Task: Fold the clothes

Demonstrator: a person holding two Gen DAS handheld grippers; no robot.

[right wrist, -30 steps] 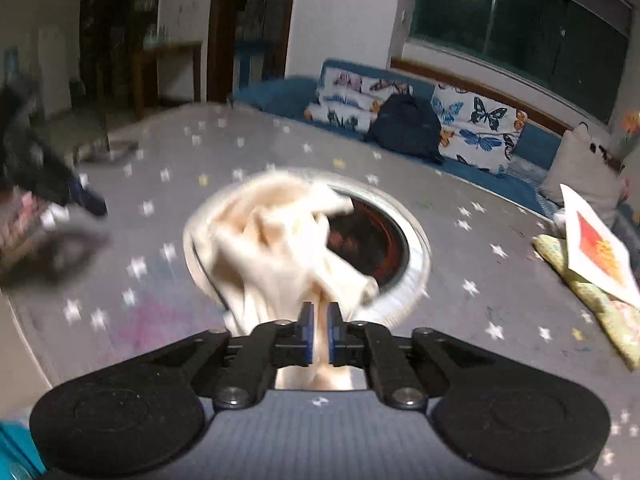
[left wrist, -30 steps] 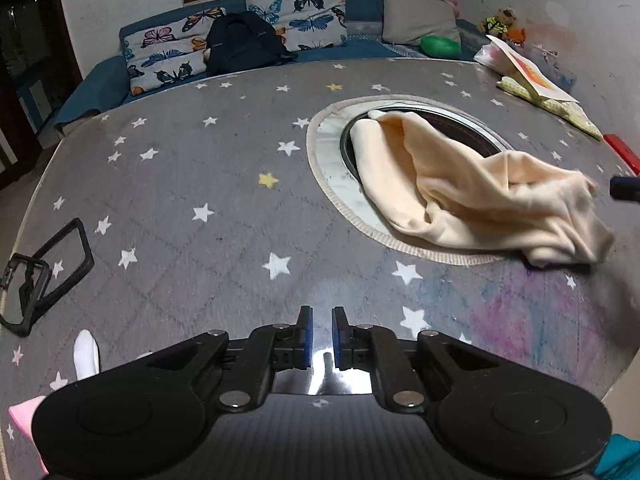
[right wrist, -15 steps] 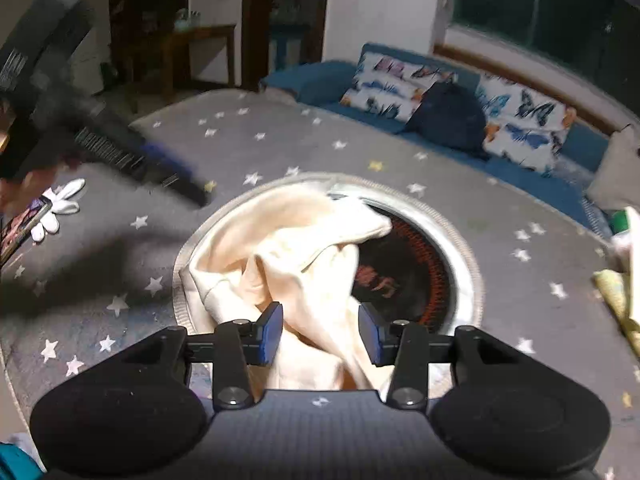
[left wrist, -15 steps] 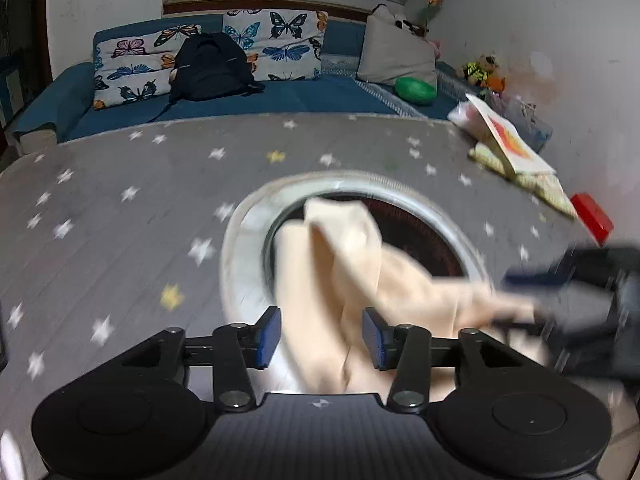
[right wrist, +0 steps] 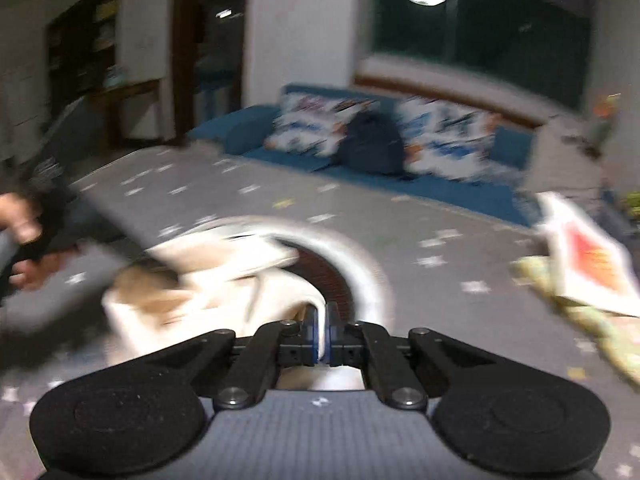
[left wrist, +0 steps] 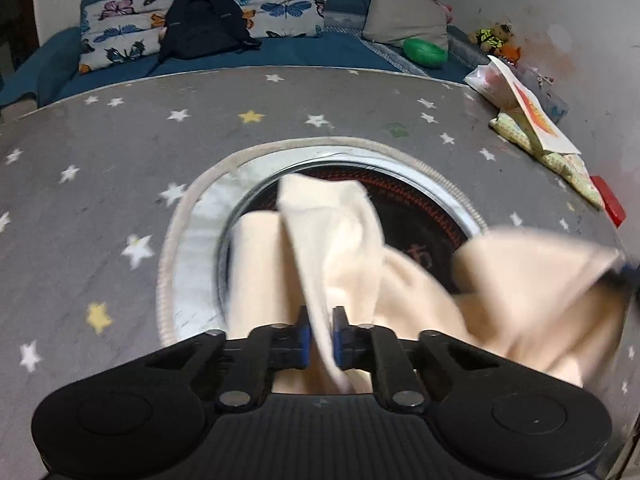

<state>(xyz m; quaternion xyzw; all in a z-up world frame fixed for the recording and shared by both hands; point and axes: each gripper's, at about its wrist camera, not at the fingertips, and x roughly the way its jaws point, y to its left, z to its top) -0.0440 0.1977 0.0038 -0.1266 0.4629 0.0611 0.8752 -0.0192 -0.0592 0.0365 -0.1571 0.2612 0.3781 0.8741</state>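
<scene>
A cream garment (left wrist: 340,256) lies bunched over the round opening (left wrist: 420,184) in the middle of the grey star-patterned table (left wrist: 120,168). My left gripper (left wrist: 319,334) is shut on a fold of it, which rises between the blue pads. In the right wrist view, my right gripper (right wrist: 321,334) is shut on another edge of the same garment (right wrist: 224,280), which stretches left. That view is blurred by motion. The right gripper's tip shows blurred at the right edge of the left wrist view (left wrist: 624,276).
A blue sofa (left wrist: 280,52) with butterfly cushions and a black backpack (left wrist: 204,24) runs behind the table. A card and patterned cloth (left wrist: 536,132) and a red block (left wrist: 608,200) lie at the table's right edge. The person's left hand (right wrist: 20,232) shows at left.
Both grippers were open over the garment half a second ago and have closed on it. The right gripper has lifted its edge, pulling the cloth up and sideways.
</scene>
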